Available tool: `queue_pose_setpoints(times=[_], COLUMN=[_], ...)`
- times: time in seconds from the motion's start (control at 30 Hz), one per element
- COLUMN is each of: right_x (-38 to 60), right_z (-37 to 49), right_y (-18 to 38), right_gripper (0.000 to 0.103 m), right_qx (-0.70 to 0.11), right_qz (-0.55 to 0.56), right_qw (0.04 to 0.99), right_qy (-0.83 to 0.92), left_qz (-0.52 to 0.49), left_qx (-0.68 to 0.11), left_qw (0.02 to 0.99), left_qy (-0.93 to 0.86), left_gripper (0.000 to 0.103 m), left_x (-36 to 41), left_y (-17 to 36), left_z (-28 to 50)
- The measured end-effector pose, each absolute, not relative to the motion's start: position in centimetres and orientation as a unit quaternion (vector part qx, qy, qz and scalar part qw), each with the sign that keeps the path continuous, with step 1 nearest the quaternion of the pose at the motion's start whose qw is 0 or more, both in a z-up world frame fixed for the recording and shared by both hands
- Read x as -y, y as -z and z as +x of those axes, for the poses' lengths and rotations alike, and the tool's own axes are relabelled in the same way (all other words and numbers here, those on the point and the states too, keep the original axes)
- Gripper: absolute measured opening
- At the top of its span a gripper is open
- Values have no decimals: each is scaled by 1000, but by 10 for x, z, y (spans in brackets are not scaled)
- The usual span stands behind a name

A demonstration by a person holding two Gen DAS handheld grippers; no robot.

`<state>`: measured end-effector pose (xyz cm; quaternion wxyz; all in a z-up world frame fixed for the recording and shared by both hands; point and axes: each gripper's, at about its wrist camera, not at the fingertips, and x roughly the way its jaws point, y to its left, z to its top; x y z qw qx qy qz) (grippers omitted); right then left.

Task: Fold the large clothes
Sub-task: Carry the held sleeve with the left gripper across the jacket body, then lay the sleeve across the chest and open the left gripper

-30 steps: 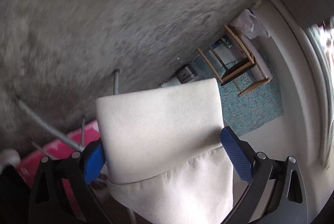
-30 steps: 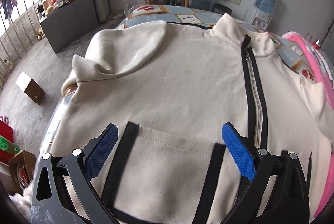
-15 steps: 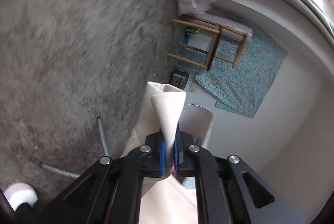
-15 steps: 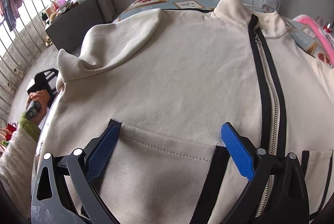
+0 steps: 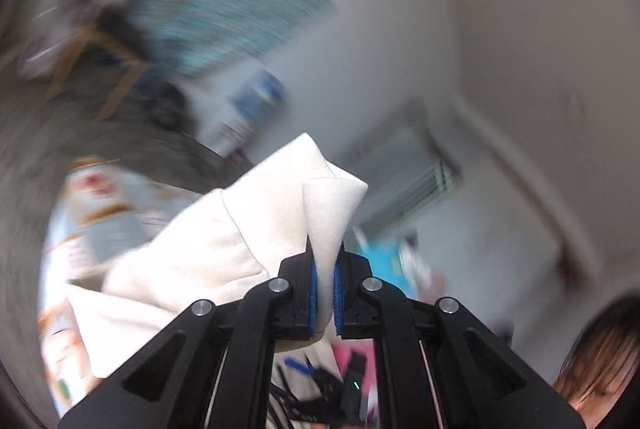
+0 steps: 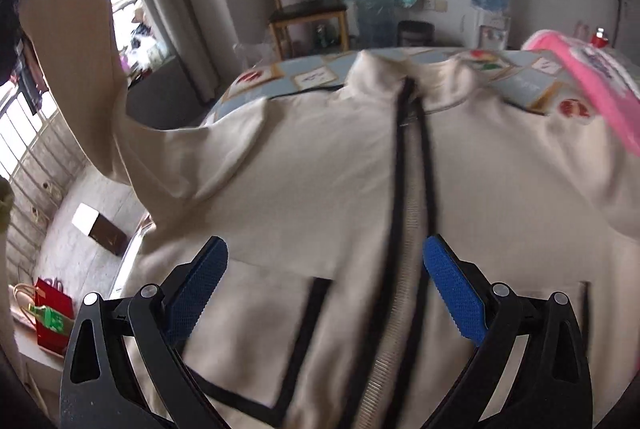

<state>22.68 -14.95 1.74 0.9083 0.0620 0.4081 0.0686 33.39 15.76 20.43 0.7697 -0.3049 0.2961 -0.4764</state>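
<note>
My left claw (image 5: 324,293) is pinching the jacket's sleeve cuff (image 5: 332,213), lifted mid-frame. My right claw (image 6: 320,293) is spread, empty, over the cream zip jacket (image 6: 340,157) lying flat on the worktop (image 6: 312,73).

1. No legible text, brand, number or sign in either view.
2. Patterned tablecloth (image 6: 316,77), at 12 o'clock in the right wrist view: printed panels with marks too small and blurred to read.
3. Left wrist view: motion-blurred throughout, nothing readable.
</note>
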Motion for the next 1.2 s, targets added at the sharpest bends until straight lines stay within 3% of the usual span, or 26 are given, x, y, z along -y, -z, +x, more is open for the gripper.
queue_pose_setpoints(times=[0.07,0.17,0.27,0.4,0.63,0.77,0.83,0.9,1.03,1.2], right_x=[178,224,265,306,346,358,358,356,347,338], right_z=[206,169,134,105,137,189,215,241,274,287], right_y=[-26,-29,-22,-14,-8,-3,3,12,33,45], right_gripper=[95,95,95,95,93,80,76,63,49,35], right_qx=[-400,-403,-417,-432,-463,-487,-503,-527,-563,-576], right_qz=[68,73,80,93,195,245,264,266,252,213], right_qw=[913,912,905,895,864,838,822,806,787,789], right_qy=[-44,2,36,64,11,-14,-33,-35,-22,5], left_qz=[-244,-186,-146,-119,7,91,118,133,150,159], left_qx=[-314,-356,-380,-406,-489,-491,-482,-462,-436,-422], left_qw=[764,765,792,833,857,858,862,870,881,886], left_qy=[509,503,455,358,166,120,108,105,105,107], left_gripper=[13,60,67,79,82,82,82,82,82,94], left_x=[-88,-19,9,-8,-43,-38,-34,-31,-24,-22], left_y=[-225,-216,-189,-134,-5,47,60,64,63,63], left_z=[315,299,281,260,235,215,208,204,207,215])
